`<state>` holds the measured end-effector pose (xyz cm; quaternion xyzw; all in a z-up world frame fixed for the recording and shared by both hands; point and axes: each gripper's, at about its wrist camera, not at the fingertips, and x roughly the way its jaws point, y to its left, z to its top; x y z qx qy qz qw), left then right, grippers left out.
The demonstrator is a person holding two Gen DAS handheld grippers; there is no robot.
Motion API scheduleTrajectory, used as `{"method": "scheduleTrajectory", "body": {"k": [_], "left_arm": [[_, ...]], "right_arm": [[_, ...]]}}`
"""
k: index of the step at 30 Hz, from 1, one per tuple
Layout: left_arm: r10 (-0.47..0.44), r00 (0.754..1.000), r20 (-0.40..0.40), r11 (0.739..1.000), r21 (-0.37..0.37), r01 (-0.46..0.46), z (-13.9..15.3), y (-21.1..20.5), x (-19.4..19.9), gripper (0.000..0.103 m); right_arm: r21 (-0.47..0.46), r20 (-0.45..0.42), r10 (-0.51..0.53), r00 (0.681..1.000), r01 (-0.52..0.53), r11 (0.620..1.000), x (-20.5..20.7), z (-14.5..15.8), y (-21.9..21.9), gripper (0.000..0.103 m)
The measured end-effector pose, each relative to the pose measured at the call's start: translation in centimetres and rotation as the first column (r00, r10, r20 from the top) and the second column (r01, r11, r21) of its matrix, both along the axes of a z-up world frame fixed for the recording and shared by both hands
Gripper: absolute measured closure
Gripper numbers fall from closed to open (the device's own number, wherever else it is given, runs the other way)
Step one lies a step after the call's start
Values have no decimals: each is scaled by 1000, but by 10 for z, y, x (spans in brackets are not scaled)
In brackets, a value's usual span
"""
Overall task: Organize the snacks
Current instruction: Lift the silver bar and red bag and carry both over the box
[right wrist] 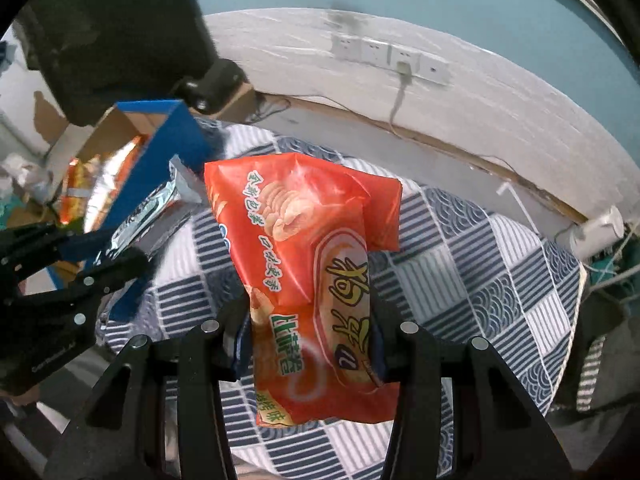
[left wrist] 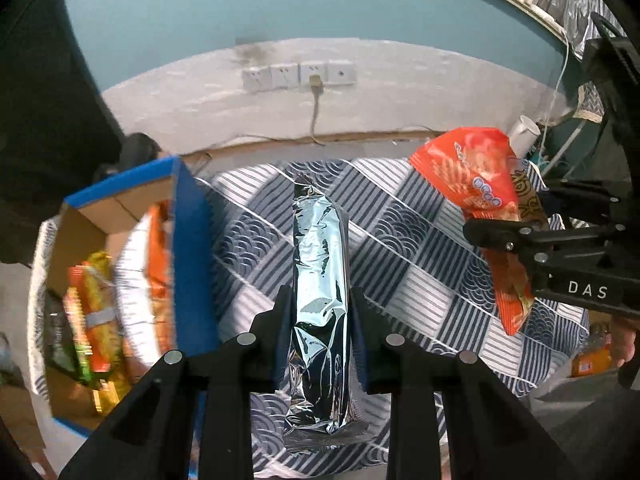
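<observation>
Two packets hang clear of the tablecloth (left wrist: 460, 280): your left gripper (left wrist: 320, 300) clamps tight on a silver packet (left wrist: 320, 280), your right gripper (right wrist: 308, 312) pinches an orange bag (right wrist: 312, 272), and slick foil may slip before reaching the box (left wrist: 192, 240) to the left.

The right gripper (left wrist: 516, 240) bears white letters "DAS" on its black body; the orange snack bag (right wrist: 312, 280) carries green and dark Chinese characters, too distorted to read reliably

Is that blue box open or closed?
Open: the blue box has no lid on, and snack packets show inside.
</observation>
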<state>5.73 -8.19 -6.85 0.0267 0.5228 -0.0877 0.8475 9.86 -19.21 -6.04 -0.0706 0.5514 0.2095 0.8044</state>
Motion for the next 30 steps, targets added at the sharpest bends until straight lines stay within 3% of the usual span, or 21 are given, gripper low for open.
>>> {"method": "scheduleTrajectory", "body": {"k": [14, 30], "left_arm": [[64, 994, 83, 998, -10, -64, 34, 60, -15, 76], [220, 969, 115, 975, -33, -218, 39, 164, -22, 76]], "right_arm": [[48, 31, 113, 993, -115, 992, 4, 28, 77, 58], [35, 20, 257, 966, -258, 966, 16, 29, 190, 58]]}}
